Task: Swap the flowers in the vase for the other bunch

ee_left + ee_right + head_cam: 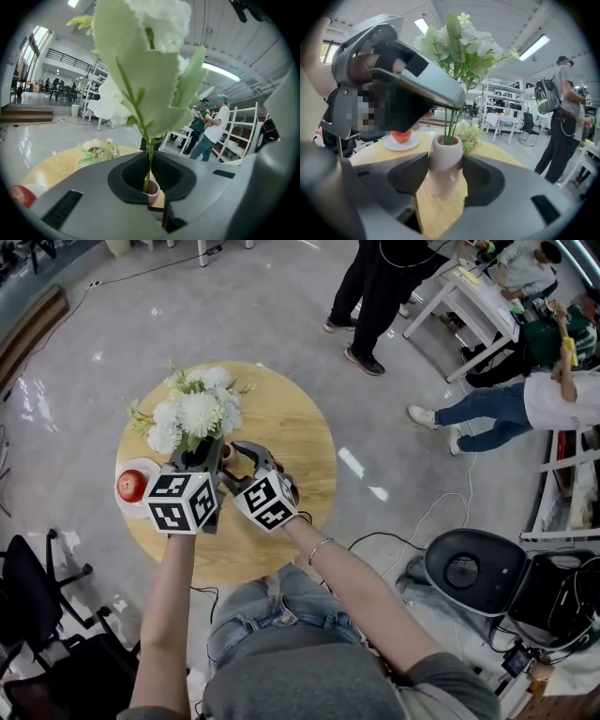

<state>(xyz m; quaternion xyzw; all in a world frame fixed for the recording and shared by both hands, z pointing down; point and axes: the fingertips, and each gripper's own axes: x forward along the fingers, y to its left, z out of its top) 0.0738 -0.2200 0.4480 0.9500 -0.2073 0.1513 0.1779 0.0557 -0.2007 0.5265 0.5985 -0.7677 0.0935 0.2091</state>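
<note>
A bunch of white flowers with green stems hangs upright, and my left gripper is shut on the stems. In the right gripper view the stems reach into the mouth of a small pale pink vase. The vase stands on the round wooden table, with my right gripper shut on its sides. From the left gripper view the vase rim shows just below the jaws. The other bunch, pale flowers with greenery, lies on the table behind the vase.
A red apple sits on a white plate at the table's left edge. A black chair stands at lower left. A black case and cables lie on the floor at right. People and white tables stand beyond.
</note>
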